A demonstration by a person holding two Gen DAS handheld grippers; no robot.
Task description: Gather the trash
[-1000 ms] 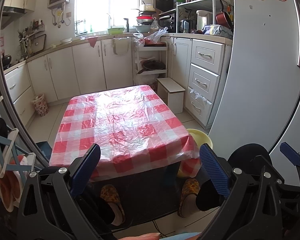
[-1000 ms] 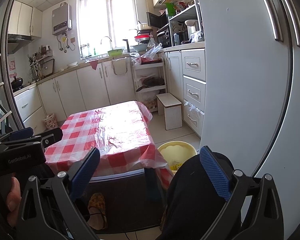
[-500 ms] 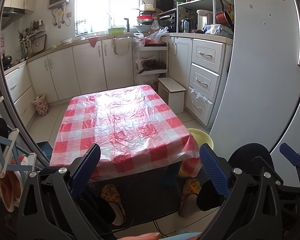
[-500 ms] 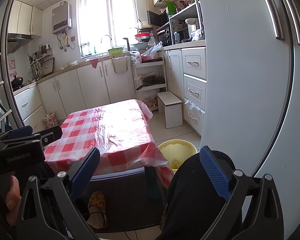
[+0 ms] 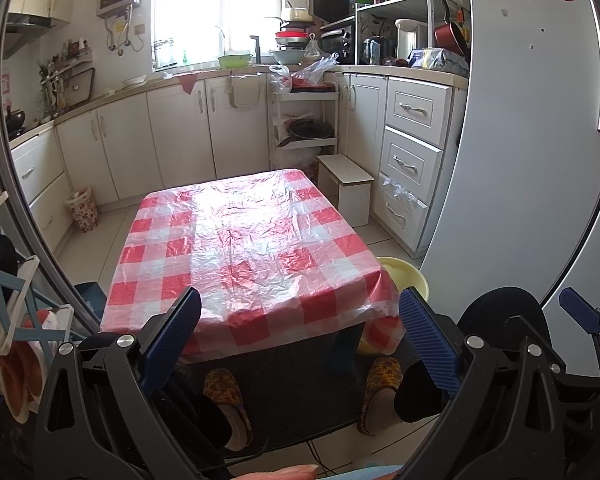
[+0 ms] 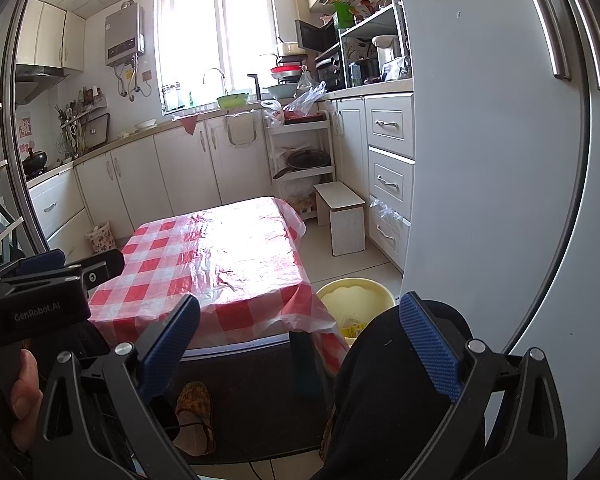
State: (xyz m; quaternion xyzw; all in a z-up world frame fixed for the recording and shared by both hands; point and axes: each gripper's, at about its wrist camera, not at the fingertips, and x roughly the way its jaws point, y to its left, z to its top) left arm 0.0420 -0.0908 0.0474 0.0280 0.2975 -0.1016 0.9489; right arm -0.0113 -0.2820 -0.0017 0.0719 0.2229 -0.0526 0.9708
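Both grippers held low at the near end of a small surface (image 5: 260,200) covered with a red-and-white checked plastic cloth (image 5: 236,248). Left gripper (image 5: 300,336): jaws spread wide, nothing between them. Right gripper (image 6: 300,340): jaws likewise spread, empty.

No loose trash can be made out on the cloth in either view; the top reads bare apart from wrinkles and glare. The only likely task item visible is a yellow bucket (image 6: 356,300) on the floor just beside the near right corner of the surface, with some scraps in it, too small to identify. Judged to be the collection bin.

Key relation: the bucket lies forward and slightly right of the right gripper, partly behind the person's dark-clad knee (image 6: 388,380). From the left gripper it sits far right, mostly hidden by the cloth's hanging corner. The right gripper is therefore the nearer one.

Bucket is round, so no long axis to line up with; approach from above at the rim looks simplest. Risk: knee and cloth edge crowd that path
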